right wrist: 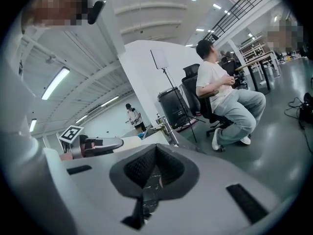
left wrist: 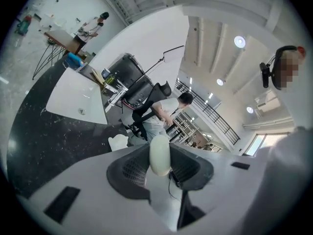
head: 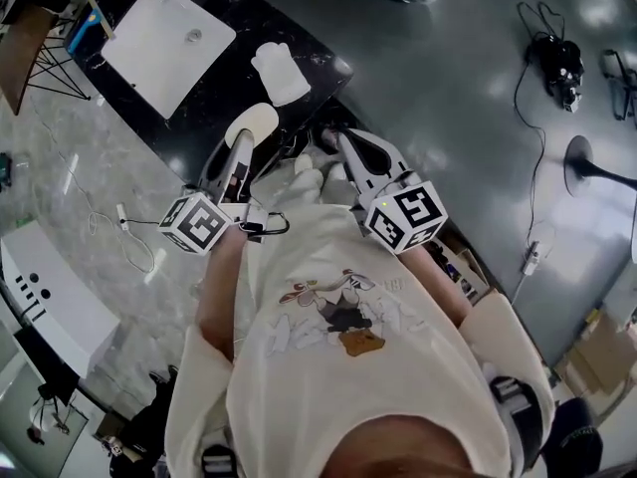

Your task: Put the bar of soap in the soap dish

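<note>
Left gripper view: smooth oval soap (left wrist: 159,154) between ribbed jaws.

Bench (head: 199,108): black glossy top with white veining, running diagonally from upper left toward centre of head view. Lying on it:
- basin (head: 164,43): white, square, set toward far end, round drain (head: 194,36) near its middle
- soap dish (head: 282,73): white, ridged, close to right edge of bench, apart from basin
- blue item (head: 82,33): at far left corner, just beside basin; kind cannot be told
</note>
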`<state>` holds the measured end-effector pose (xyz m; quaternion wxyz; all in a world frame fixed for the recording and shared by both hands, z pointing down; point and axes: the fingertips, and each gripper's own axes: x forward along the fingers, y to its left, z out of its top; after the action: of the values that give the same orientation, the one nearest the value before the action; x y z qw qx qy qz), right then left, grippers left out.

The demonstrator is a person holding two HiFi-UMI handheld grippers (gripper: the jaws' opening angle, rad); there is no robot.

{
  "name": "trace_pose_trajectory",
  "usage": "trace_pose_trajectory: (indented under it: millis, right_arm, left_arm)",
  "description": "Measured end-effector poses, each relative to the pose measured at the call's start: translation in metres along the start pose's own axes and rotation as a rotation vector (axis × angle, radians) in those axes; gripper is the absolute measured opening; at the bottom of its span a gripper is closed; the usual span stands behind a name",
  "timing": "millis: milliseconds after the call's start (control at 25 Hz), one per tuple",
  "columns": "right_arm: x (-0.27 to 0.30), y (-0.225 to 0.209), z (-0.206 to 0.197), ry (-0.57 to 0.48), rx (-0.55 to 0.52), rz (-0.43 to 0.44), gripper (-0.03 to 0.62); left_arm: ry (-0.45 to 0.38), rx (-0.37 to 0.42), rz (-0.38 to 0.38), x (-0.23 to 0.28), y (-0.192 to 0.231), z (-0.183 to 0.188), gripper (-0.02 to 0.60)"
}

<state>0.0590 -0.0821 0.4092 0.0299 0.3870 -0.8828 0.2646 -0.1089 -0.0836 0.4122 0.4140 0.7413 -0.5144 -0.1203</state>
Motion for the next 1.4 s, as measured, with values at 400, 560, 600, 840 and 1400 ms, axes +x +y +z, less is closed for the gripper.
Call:
trace_pose_trajectory:
  millis: [400, 560, 600, 840, 1400]
  right_arm:
    - [0.007, 0.006, 0.002, -0.005, -0.025, -0.009, 0.006]
    - [0.018, 0.003, -0.007, 0.043, -0.038, -0.025, 0.006]
    - [0.020, 0.001, -0.009, 0.051, -0.037, -0.026, 0.006]
    - [0.034, -0.002, -0.012, 0.077, -0.025, -0.016, 0.006]
    - [0.076, -0.020, -0.027, 0.166, -0.095, 0.001, 0.006]
  left_arm:
    - [0.071, 0.341, 0.086, 0.037, 0.001, 0.012, 0.127]
    - [0.116, 0.578, 0.151, 0.052, 0.003, 0.014, 0.127]
    - [0.124, 0.631, 0.165, 0.056, 0.002, 0.013, 0.127]
    - [0.195, 0.934, 0.266, 0.082, 0.010, 0.006, 0.127]
    - [0.361, 1.368, 0.334, 0.133, 0.039, -0.030, 0.127]
